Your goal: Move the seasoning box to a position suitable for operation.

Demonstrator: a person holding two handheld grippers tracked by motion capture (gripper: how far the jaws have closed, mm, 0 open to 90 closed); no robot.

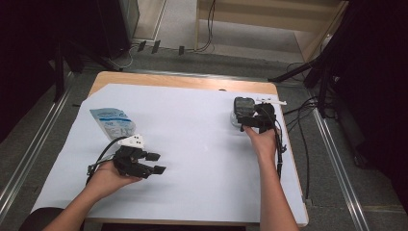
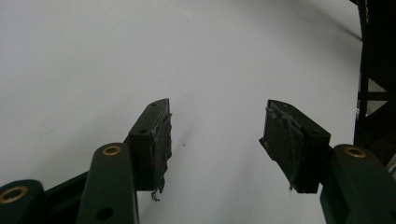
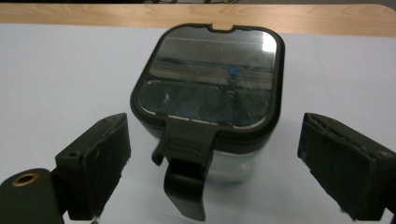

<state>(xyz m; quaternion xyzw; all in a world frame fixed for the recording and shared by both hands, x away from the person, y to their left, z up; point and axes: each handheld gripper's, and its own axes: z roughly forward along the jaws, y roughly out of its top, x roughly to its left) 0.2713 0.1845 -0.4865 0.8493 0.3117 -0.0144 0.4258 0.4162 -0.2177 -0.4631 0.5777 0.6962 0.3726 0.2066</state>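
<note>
Right tool (image 3: 212, 163) spread wide around the clear square dark-lidded plastic container (image 3: 210, 93), contents unclear; left tool (image 2: 215, 140) released, empty.

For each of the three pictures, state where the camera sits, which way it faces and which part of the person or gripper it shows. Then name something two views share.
High view: above the person's side, looking forward and down on the white sheet; both forearms, left gripper, right gripper.
Left gripper view: rides the left gripper, facing bare sheet; its open jaws.
Right gripper view: rides the right gripper, facing the container; open jaws either side, apart from it.
Shared: the container in the high and right gripper views.
</note>
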